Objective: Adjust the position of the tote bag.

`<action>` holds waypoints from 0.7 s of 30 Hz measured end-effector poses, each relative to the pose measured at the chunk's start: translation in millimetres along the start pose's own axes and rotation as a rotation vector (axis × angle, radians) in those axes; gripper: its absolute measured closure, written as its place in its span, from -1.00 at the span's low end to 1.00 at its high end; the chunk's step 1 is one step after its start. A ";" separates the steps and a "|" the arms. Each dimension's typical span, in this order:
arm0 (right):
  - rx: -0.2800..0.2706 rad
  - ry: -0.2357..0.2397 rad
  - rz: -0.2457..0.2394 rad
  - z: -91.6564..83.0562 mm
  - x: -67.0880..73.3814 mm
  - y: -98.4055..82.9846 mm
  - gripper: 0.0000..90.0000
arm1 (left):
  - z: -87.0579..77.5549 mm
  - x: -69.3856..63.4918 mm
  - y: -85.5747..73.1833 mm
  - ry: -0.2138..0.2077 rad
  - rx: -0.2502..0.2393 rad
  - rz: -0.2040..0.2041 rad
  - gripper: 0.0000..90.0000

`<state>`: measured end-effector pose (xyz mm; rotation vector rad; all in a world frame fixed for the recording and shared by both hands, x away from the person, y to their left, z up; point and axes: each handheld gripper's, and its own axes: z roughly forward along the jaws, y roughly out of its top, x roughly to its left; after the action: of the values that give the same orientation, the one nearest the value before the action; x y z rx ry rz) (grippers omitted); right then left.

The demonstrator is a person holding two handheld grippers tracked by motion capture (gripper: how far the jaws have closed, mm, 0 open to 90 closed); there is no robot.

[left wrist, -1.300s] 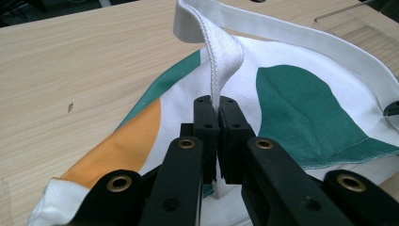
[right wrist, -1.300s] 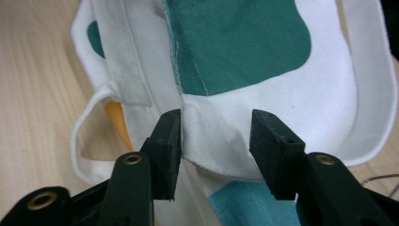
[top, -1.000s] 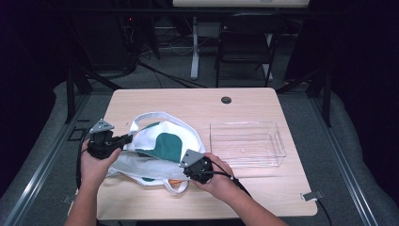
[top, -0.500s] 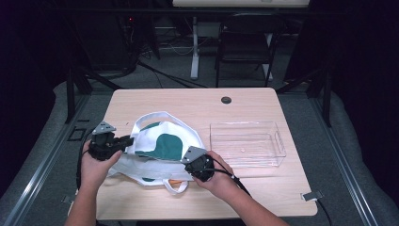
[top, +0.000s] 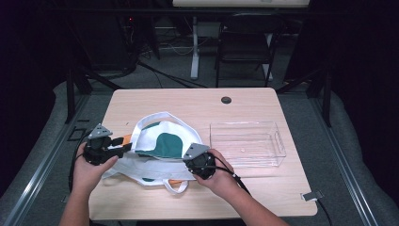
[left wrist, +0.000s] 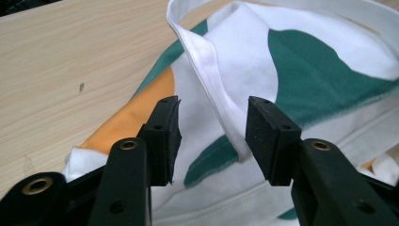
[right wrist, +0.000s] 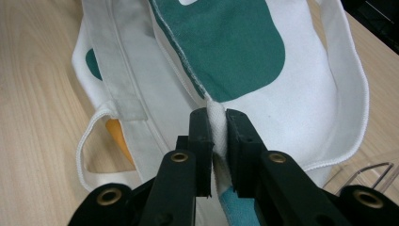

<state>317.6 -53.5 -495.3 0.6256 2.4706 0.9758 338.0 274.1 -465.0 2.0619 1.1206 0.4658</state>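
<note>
Jaws first: your right gripper (right wrist: pixel 217 155) has its pads pinched tight on a fold of the bag (top: pixel 162 150) — in the right gripper view the white hem, where a green patch ends, is squeezed flat between them. Your left gripper (left wrist: pixel 214 139) has just been opening; in the left gripper view its pads stand apart with the bag's raised white edge running down between them, close to the right pad but not pressed by either.

In the high view the left gripper (top: pixel 113 148) sits at the bag's left side, near the table's left edge, and the right gripper (top: pixel 200 162) at the bag's right side, toward the front edge. Each of your hands wraps its gripper from below — the left hand (top: pixel 89 167) and the right hand (top: pixel 221 176) both reach in over the front edge.

The bag lies flat on the table (top: pixel 188 101), in the left half and toward the front. It is white cloth with green shapes and an orange patch at its left end. One white handle (top: pixel 176 188) loops out toward the front edge.

A clear bin (top: pixel 247 143) stands in the right half of the table, just beside the bag and apart from both grippers. A small dark disc (top: pixel 226 100) sits near the back edge.
</note>
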 end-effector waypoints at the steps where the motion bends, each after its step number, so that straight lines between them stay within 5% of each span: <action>1: 0.000 0.002 0.007 -0.7 -0.8 0.6 0.81 | -1.1 0.3 -1.4 -0.001 0.005 0.005 0.18; 9: -0.003 0.004 0.017 -1.9 -2.9 2.0 0.81 | -7.7 0.7 -7.9 -0.035 0.012 0.035 0.07; 16: -0.007 0.003 0.023 -2.8 -4.4 2.8 0.81 | -0.2 -8.9 -8.8 -0.030 0.034 0.132 0.03; 21: -0.008 0.007 0.027 -3.2 -5.6 3.1 0.81 | 6.5 -12.2 -10.1 -0.020 0.058 0.163 0.01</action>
<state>321.3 -56.2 -489.8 0.6561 2.4686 0.9998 329.4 264.7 -476.5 2.2140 0.9685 0.4957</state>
